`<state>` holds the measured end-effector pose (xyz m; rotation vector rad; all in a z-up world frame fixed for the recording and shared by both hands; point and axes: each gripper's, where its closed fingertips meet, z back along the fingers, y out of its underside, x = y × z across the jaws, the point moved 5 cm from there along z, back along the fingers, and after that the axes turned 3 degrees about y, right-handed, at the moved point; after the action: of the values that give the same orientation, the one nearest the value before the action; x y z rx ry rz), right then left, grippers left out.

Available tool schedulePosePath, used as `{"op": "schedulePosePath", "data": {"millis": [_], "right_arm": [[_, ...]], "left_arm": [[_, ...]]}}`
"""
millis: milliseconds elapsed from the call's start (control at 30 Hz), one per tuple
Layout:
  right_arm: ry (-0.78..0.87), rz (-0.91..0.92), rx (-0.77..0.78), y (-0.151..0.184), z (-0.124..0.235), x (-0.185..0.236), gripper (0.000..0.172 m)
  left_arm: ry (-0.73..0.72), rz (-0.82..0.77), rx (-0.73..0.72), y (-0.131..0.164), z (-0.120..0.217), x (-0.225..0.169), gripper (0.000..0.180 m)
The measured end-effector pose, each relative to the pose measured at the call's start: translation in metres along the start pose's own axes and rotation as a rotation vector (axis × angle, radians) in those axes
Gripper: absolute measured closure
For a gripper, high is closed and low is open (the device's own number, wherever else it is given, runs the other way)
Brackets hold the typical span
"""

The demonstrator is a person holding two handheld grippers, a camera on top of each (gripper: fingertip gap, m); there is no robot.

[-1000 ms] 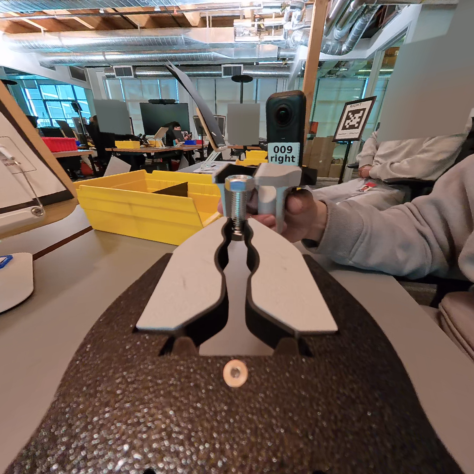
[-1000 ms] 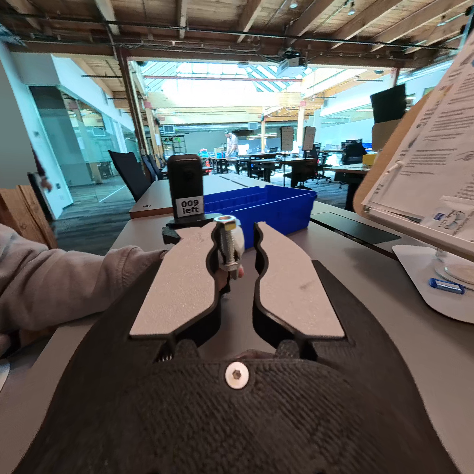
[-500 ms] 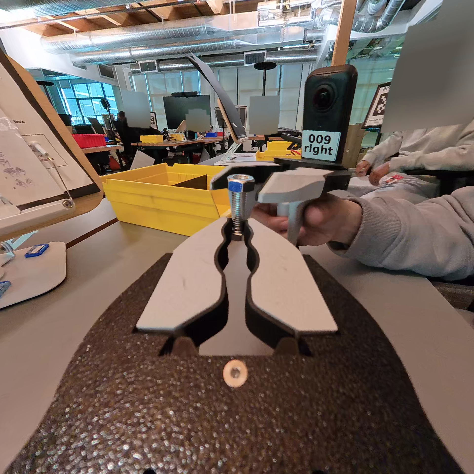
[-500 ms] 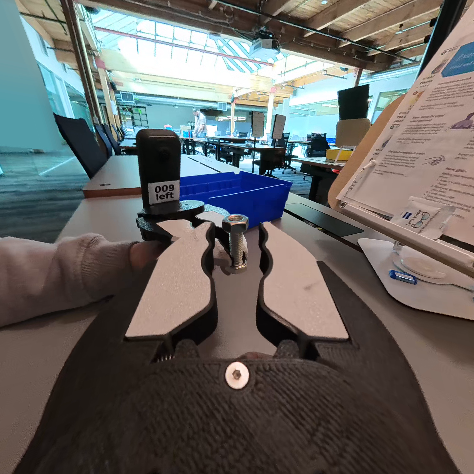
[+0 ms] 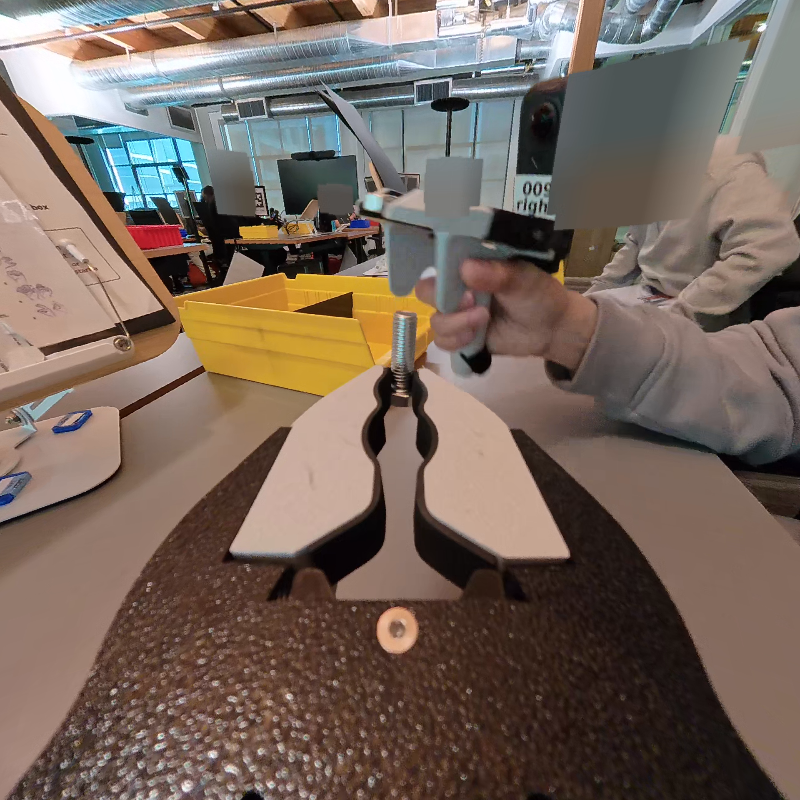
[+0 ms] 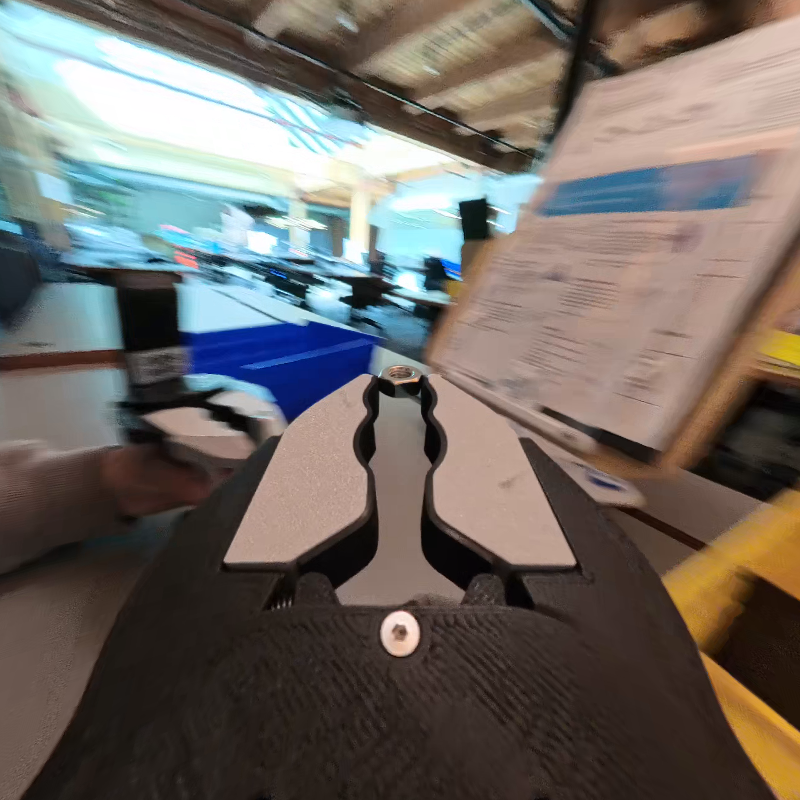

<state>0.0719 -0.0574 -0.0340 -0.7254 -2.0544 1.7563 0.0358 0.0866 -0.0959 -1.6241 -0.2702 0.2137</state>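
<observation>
On table — yellow bin (image 5: 277,337) | left jaws clamp bolt (image 5: 403,342) | right jaws clamp nut (image 6: 399,377)

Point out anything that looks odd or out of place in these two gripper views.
Nothing is spilled or damaged. The bolt stands upright, threads up and bare, clamped near its head by the left gripper. Its likely partner, a hex nut, sits pinched in the right gripper. The right wrist view is badly motion-blurred, so its background is unclear.
</observation>
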Motion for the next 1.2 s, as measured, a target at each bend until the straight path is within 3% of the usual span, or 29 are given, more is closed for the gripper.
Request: {"op": "schedulePosePath", "data": {"millis": [133, 200, 333, 467, 567, 667, 800, 900, 1000, 1200], "right_arm": [[0.471, 0.148, 0.341, 0.014, 0.049, -0.096, 0.154], [0.582, 0.180, 0.489, 0.032, 0.075, -0.125, 0.154], [0.571, 0.055, 0.688, 0.071, 0.096, -0.144, 0.153], [0.581, 0.094, 0.787, 0.086, 0.099, -0.144, 0.151], [0.556, 0.084, 0.747, 0.080, 0.096, -0.142, 0.134], [0.450, 0.062, 0.578, 0.061, 0.082, -0.132, 0.118], [-0.118, 0.014, 0.252, 0.032, 0.040, -0.046, 0.137], [-0.350, -0.058, 0.176, 0.027, 0.010, 0.014, 0.144], [-0.439, -0.005, 0.183, 0.032, -0.004, 0.052, 0.146], [-0.395, 0.059, 0.165, 0.040, -0.014, 0.067, 0.159]], "left_arm": [[-0.005, 0.010, 0.000, 0.001, 0.000, 0.001, 0.172], [-0.002, 0.015, 0.005, 0.002, -0.002, 0.001, 0.172], [0.010, 0.012, 0.019, 0.004, -0.004, -0.001, 0.172], [0.011, 0.016, 0.022, 0.005, -0.005, -0.001, 0.172], [0.008, 0.019, 0.023, 0.006, -0.004, 0.000, 0.172], [0.004, 0.021, 0.023, 0.006, -0.003, 0.001, 0.172], [-0.002, 0.017, 0.013, 0.004, -0.003, 0.001, 0.172], [0.008, 0.010, 0.009, 0.005, -0.005, -0.001, 0.172], [0.024, 0.001, 0.003, 0.004, -0.007, -0.005, 0.172], [0.044, -0.005, 0.002, 0.003, -0.008, -0.008, 0.172]]}}
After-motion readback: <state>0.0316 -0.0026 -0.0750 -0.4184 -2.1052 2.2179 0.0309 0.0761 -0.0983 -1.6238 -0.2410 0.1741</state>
